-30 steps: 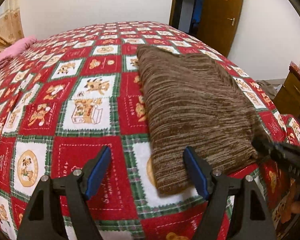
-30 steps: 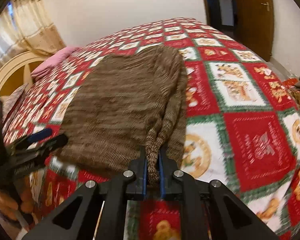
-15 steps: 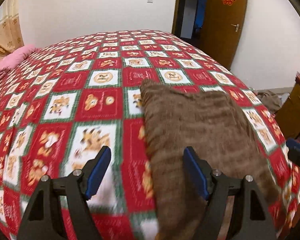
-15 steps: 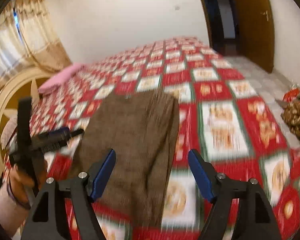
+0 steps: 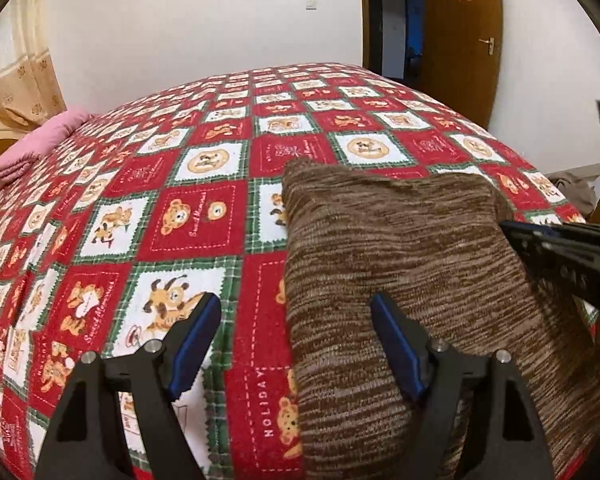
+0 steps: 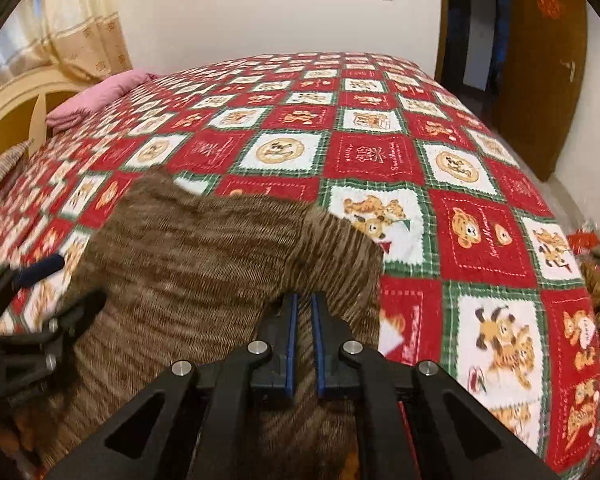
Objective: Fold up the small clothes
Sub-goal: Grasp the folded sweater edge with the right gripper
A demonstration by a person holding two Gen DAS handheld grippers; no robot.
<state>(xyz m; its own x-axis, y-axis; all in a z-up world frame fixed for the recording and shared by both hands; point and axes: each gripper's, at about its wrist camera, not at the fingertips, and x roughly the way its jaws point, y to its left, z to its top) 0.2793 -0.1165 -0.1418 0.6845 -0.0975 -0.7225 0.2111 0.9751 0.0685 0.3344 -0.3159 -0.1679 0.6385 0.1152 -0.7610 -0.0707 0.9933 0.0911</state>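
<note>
A brown striped knit sweater (image 5: 412, 264) lies on the bed at its near edge and hangs over the front; it also shows in the right wrist view (image 6: 188, 264). My left gripper (image 5: 296, 336) is open, its jaws straddling the sweater's left edge just above it. My right gripper (image 6: 304, 320) is shut on a fold of the sweater near its right side. The right gripper also shows at the right edge of the left wrist view (image 5: 560, 248), and the left gripper at the left of the right wrist view (image 6: 40, 312).
The bed carries a red, green and white bear-print cover (image 5: 196, 216). A pink pillow (image 5: 40, 144) lies at the far left. A brown door (image 5: 460, 36) stands behind the bed. Clothes lie on the floor at the right (image 6: 596, 264).
The right gripper opened half a second ago, let go of the sweater, and has now shut on it again at a new spot. The sweater sits nearer the bed's front edge.
</note>
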